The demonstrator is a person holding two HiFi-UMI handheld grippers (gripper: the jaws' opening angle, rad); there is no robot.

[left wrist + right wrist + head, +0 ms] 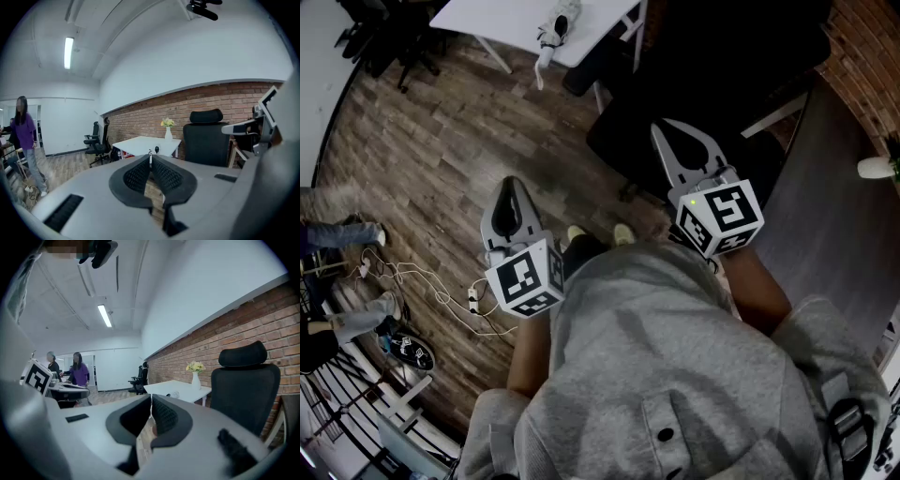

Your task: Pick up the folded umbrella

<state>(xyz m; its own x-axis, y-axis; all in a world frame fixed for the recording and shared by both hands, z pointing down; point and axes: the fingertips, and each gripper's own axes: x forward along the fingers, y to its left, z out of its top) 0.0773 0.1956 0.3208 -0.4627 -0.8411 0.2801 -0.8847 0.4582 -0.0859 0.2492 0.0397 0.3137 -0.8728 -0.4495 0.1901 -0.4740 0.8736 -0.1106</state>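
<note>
The person's left gripper point(150, 157) and right gripper point(151, 400) are held up well short of the white table point(492, 21) — both have their fingers pressed together, with nothing between them. A black office chair point(712, 84) stands beside the table. The folded umbrella point(555, 31) lies on the table — at its near edge.

I am in an office; at twelve o'clock a white desk point(145, 143) carries a vase of flowers point(196, 376); at one o'clock a black swivel chair point(246, 390); at eleven o'clock more office chairs point(96, 140); brick wall point(140, 117), wood floor point(422, 141), ceiling strip light point(69, 52).
</note>
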